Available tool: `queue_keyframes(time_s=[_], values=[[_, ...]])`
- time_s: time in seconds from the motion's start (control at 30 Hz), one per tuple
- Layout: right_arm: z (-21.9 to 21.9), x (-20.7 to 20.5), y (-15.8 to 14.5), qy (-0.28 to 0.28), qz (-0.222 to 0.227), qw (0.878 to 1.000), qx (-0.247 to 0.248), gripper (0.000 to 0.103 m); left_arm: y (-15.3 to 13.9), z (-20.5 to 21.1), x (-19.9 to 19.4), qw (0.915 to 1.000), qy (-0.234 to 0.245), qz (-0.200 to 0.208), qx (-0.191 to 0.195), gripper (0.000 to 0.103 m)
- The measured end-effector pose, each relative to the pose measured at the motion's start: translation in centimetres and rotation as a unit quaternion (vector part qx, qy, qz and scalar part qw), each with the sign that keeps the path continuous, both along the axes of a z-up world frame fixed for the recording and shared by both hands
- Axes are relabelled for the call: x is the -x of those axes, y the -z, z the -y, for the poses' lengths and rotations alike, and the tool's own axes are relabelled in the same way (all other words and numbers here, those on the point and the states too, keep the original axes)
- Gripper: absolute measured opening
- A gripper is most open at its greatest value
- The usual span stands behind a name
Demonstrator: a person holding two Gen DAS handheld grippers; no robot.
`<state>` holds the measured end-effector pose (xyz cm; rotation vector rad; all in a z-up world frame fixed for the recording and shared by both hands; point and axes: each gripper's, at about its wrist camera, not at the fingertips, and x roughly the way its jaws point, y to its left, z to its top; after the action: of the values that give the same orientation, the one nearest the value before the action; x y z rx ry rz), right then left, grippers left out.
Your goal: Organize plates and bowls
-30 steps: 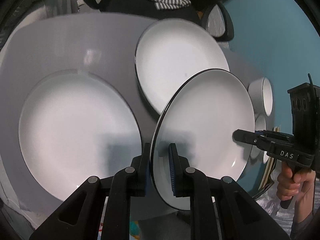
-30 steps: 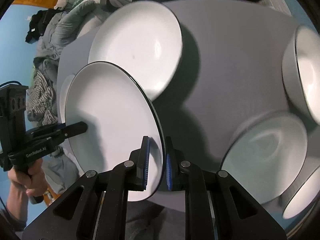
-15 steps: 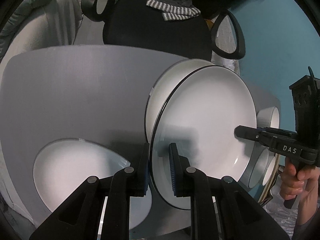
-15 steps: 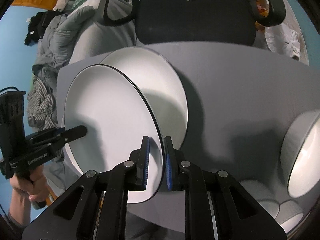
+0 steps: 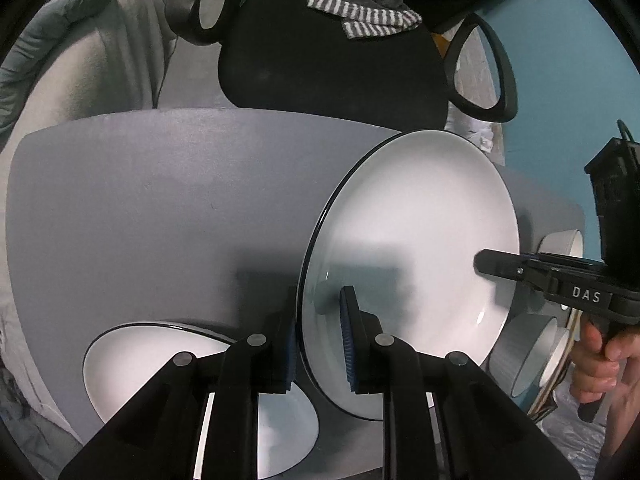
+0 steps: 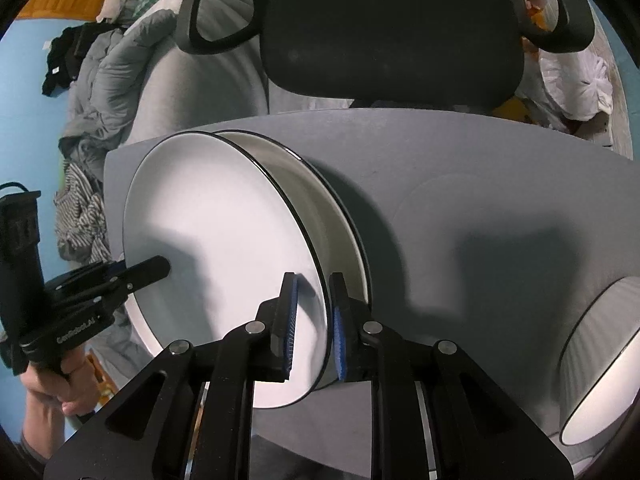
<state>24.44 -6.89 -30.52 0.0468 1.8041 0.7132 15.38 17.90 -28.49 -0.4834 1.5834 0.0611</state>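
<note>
Both grippers hold one white plate with a dark rim (image 5: 416, 240) by opposite edges. My left gripper (image 5: 320, 320) is shut on its near rim; my right gripper (image 6: 312, 312) is shut on its other rim (image 6: 224, 232). The held plate hovers just above a second white plate (image 6: 336, 216) lying on the grey table; a thin gap shows between them. A third white plate (image 5: 168, 364) lies near the table's front left. The right gripper's fingers (image 5: 500, 264) show in the left wrist view, the left gripper's fingers (image 6: 144, 270) in the right wrist view.
Grey-sided bowls (image 5: 532, 344) stand at the table's right end; one bowl (image 6: 600, 360) shows large in the right wrist view. A black office chair (image 5: 332, 52) stands behind the grey table (image 5: 160, 200). Bedding and clothes (image 6: 120, 80) lie at the far left.
Both grippers carried the plate away from the front-left plate, towards the far plate, and lowered it until it nearly covers that plate. Both stayed shut.
</note>
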Motion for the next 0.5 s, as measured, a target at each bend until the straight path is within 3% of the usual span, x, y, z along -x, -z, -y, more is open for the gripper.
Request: queue_keyframes(time_s=[0.27,0.5], values=[[-0.6,-0.2,0.5,0.001,-0.019,1.0,0.015,0.02,0.0,0.1,-0.7,0.9999,0.003,-0.008,-0.013,0.019],[-1.6,-0.2,1.1,0.016,-0.072,0.995,0.069,0.035,0.2,1.6,-1.3,0.9981,0.04,-0.014,-0.046,0.028]])
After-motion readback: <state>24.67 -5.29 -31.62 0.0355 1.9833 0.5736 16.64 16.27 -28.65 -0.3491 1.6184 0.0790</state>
